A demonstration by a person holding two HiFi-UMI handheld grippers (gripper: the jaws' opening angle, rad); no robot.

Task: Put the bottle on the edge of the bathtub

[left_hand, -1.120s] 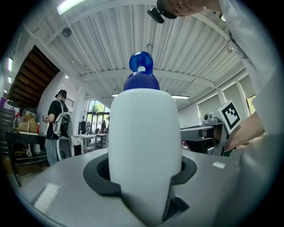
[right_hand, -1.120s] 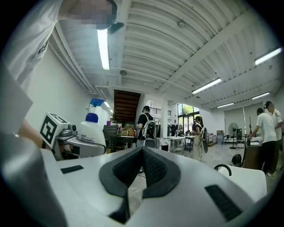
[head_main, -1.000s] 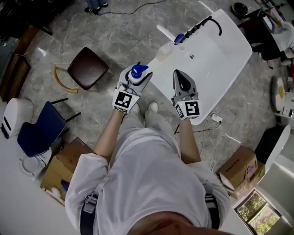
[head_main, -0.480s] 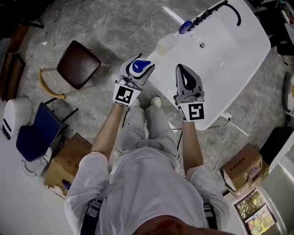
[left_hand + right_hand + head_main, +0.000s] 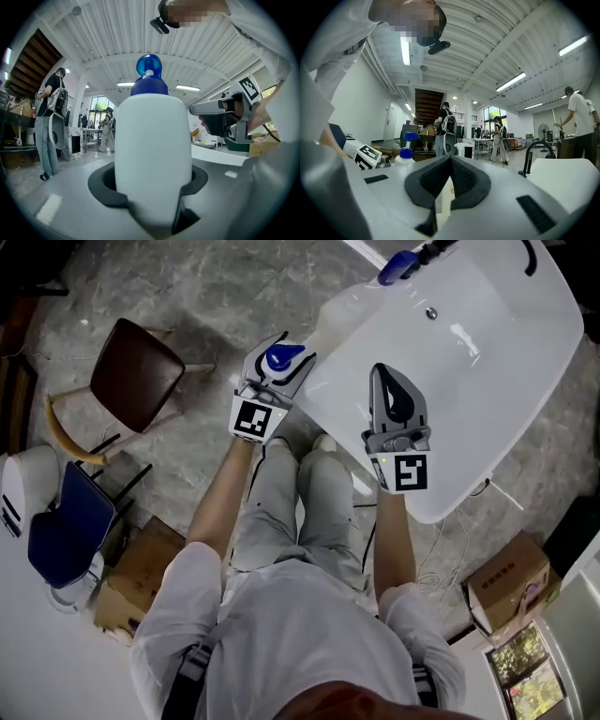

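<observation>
A white bottle with a blue pump cap stands upright between the jaws of my left gripper, which is shut on its body. In the head view it hangs just left of the white bathtub, beside the tub's near-left rim. My right gripper is shut and empty, its jaws meeting in a point over the tub's near side. The right gripper view shows the bottle at the left and the tub's rim at the right.
A black faucet and a blue item sit at the tub's far rim. A brown chair and a blue chair stand to the left. Cardboard boxes lie on the floor. People stand in the background.
The bathtub has come nearer and larger in the head view. My right gripper now reaches further over the tub. The left gripper still holds the bottle beside the rim.
</observation>
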